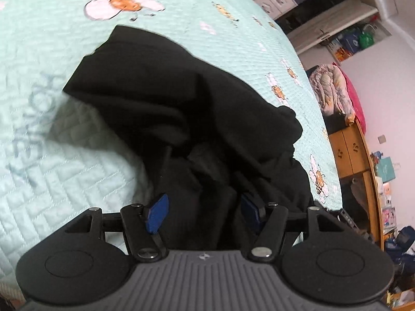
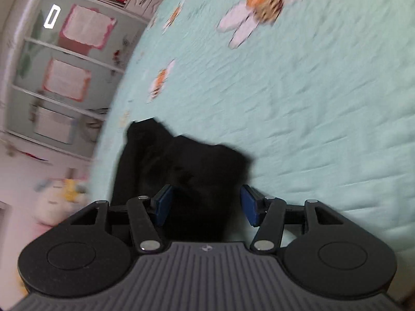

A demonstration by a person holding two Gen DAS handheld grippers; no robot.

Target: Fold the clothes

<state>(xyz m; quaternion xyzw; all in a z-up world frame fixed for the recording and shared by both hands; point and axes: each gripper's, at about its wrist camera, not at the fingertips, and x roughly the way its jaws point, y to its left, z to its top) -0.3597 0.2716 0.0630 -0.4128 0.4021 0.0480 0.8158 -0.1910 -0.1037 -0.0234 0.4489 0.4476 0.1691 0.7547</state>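
On my left gripper (image 1: pixel 203 213) the blue-padded fingers (image 1: pixel 158 213) stand apart, and black cloth fills the whole gap between them and runs up past the tips; I cannot tell whether the pads are pinching it or whether it merely lies bunched in front of them. My right gripper (image 2: pixel 207 207) shows the same picture: fingers (image 2: pixel 163 204) spread wide, dark fabric between and ahead of them, no clear clamp on it that I can make out. Both views are smeared, the right one heavily, so I judge both hands to be on the move. The thing I am working on is a black garment (image 1: pixel 166 98), lying rumpled on the bed with its mint quilted cover (image 1: pixel 52 176) printed with bees; in the left view it rises in a ridge with loose folds, one edge lifted clear enough to throw a shadow on the quilt, and it is plainly not in a flat, squared packet. So I read this as mid-fold handling, either gathering an edge to carry it over or letting one go after laying it down; the pictures fit both. Whichever it is, the cloth wants flattening and its edges lined up before any crease will hold, with both grippers kept level.
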